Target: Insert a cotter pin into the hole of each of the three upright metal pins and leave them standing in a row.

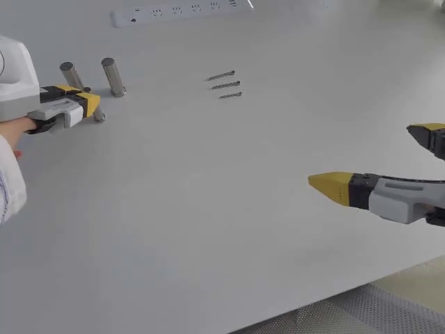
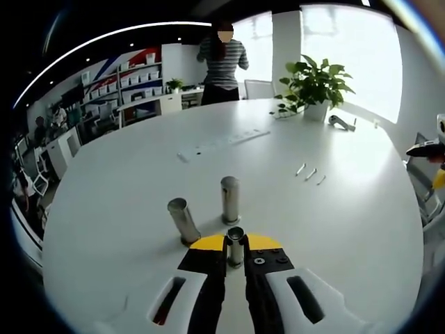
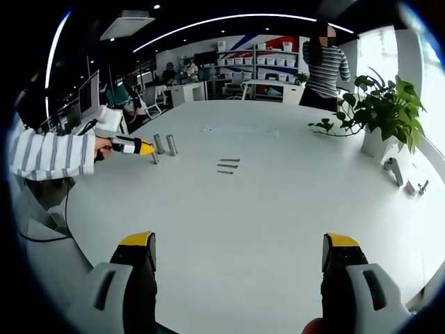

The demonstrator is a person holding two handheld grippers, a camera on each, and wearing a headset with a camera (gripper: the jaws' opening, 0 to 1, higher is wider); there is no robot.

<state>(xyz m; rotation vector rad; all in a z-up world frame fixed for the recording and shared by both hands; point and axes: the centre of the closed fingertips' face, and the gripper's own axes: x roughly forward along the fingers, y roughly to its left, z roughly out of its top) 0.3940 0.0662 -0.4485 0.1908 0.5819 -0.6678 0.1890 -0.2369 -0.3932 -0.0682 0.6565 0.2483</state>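
Two metal pins [image 1: 113,76] [image 1: 71,75] stand upright at the far left of the white table. My left gripper [image 1: 92,104] is shut on a third metal pin [image 2: 235,240] just in front of them; its base [image 1: 99,117] shows below the jaws. Three cotter pins [image 1: 226,85] lie side by side on the table to the right of the standing pins, also seen as cotter pins [image 2: 311,174] and cotter pins [image 3: 227,165]. My right gripper [image 1: 379,160] hovers open at the near right, far from the pins, with nothing between its jaws [image 3: 240,250].
A white power strip [image 1: 181,10] lies at the far edge. A potted plant [image 2: 316,87] and a small tool [image 3: 391,165] sit on the far side of the round table [image 1: 208,209]. A person [image 2: 222,59] stands beyond it.
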